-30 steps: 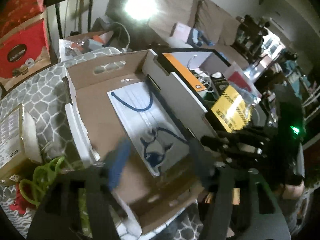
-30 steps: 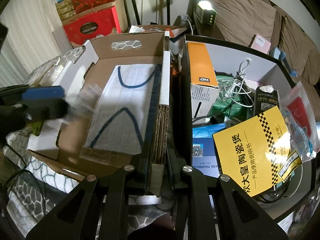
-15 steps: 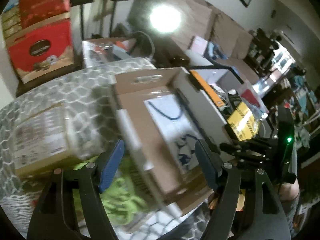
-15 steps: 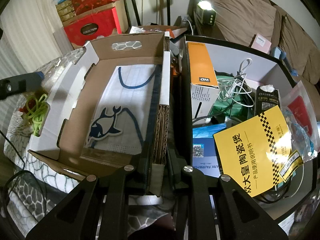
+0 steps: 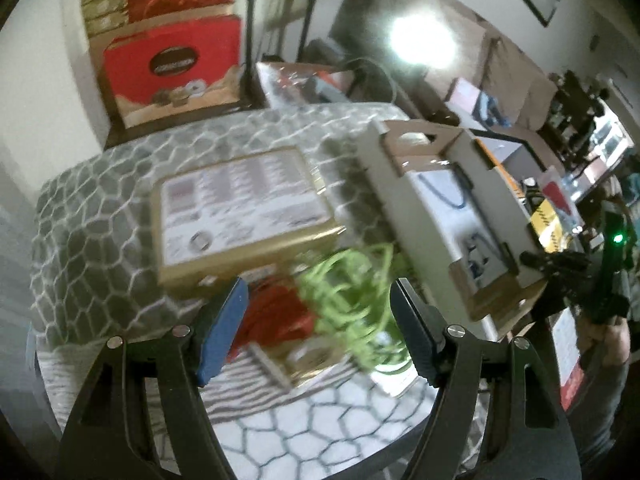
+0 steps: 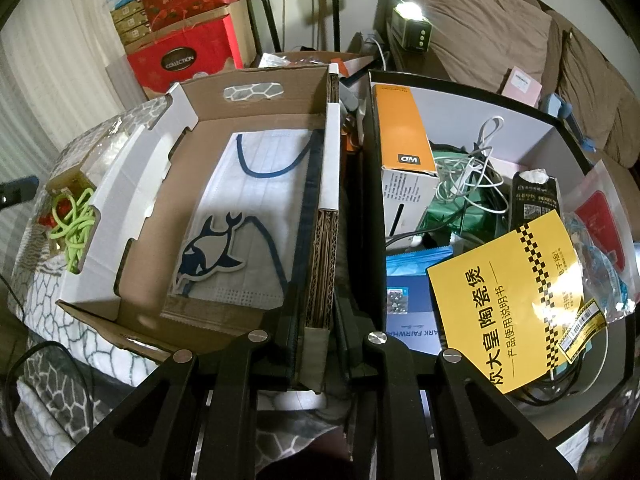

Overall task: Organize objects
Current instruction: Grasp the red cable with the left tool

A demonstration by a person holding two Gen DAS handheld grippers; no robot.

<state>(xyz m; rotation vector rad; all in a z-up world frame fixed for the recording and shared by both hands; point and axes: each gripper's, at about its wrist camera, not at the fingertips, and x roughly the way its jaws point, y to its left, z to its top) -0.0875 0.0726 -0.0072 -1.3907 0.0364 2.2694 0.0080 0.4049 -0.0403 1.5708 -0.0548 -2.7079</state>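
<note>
We see the left tongs [image 5: 318, 316] spread wide with nothing between them, hanging over the green cord [image 5: 352, 292] and a red item [image 5: 280, 314] on the patterned desk [image 5: 92, 240], beside the gold box [image 5: 240, 212]; the right tongs [image 6: 318, 344] are clamped on the right wall of the cardboard tray [image 6: 160, 184], which holds a face mask [image 6: 256, 184] and a whale sticker [image 6: 208, 254]; our worry: loose cord loops could snag a finger or drag the red item along; if the right clamp slips, the tray may shift against the cluttered black bin [image 6: 370, 152]
</note>
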